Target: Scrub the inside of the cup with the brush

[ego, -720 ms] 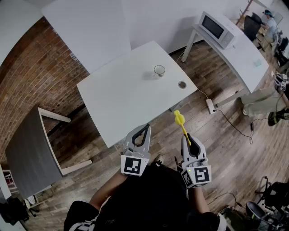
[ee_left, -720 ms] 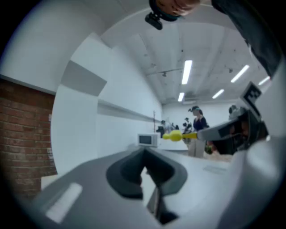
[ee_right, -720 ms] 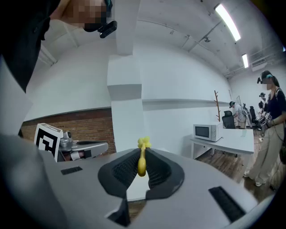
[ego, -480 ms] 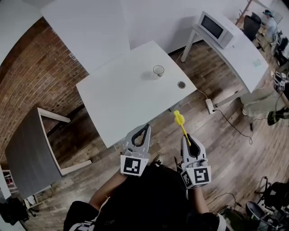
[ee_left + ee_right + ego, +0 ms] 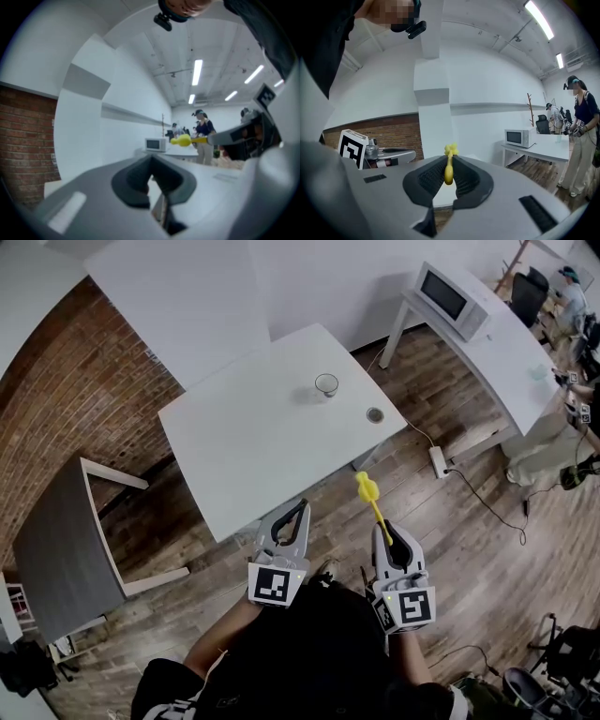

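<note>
- White table (image 5: pixel 272 427), mid-room, on wooden floor (image 5: pixel 450 521); cup (image 5: pixel 326 383) upright near its far right edge; small round object (image 5: pixel 375 414) near the cup, apart.
- Left gripper (image 5: pixel 302 508), near side, off the table; jaws together, empty.
- Right gripper (image 5: pixel 383 532); jaws clamped on yellow brush (image 5: pixel 367 488), head toward the table.
- Brick wall (image 5: pixel 66 399) left; microwave (image 5: pixel 450 299) far right.

L grey two-jaw gripper w/ marker cube (image 5: pixel 300 509): jaws fully together, nothing btwn them, pointing level. R grey two-jaw gripper w/ marker cube (image 5: pixel 383 534) sits just beside it, tipped slightly down, jaws clamped on handle of thin yellow knob-headed brush (image 5: pixel 367 489). Both held out ahead of the body.
</note>
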`<state>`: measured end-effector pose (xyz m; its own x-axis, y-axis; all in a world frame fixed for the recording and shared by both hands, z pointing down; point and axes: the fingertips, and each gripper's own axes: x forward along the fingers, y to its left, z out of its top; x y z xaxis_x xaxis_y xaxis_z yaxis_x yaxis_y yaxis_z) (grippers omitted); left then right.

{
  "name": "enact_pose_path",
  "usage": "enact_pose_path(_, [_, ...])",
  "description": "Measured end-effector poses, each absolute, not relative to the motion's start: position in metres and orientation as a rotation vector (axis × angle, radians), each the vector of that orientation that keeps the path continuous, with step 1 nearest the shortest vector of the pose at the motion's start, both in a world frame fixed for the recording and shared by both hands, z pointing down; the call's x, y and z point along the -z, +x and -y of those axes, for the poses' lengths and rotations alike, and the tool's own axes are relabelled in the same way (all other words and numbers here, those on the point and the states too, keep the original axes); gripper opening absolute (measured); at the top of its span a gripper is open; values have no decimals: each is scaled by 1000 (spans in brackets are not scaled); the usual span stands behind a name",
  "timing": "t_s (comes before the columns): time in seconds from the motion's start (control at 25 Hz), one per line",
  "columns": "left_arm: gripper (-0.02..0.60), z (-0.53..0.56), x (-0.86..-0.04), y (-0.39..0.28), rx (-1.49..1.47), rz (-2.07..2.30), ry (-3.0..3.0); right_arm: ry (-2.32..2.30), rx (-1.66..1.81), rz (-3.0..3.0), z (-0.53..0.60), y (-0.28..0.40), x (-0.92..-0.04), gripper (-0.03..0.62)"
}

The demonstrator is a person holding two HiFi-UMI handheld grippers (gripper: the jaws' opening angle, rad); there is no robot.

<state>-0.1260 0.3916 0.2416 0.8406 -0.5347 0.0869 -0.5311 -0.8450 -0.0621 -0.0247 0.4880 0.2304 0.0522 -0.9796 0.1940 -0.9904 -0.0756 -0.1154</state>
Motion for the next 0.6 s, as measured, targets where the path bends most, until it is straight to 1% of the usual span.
enact_pose_path(0.4, [3, -410, -256, -105, 240, -914, -2976, 2188, -368, 2146, -494, 13, -242, 29])
enact_pose_path(0.6, [3, -386, -269, -90, 263, -914, -2977, 2177, -388, 2128, -474, 28, -250, 29])
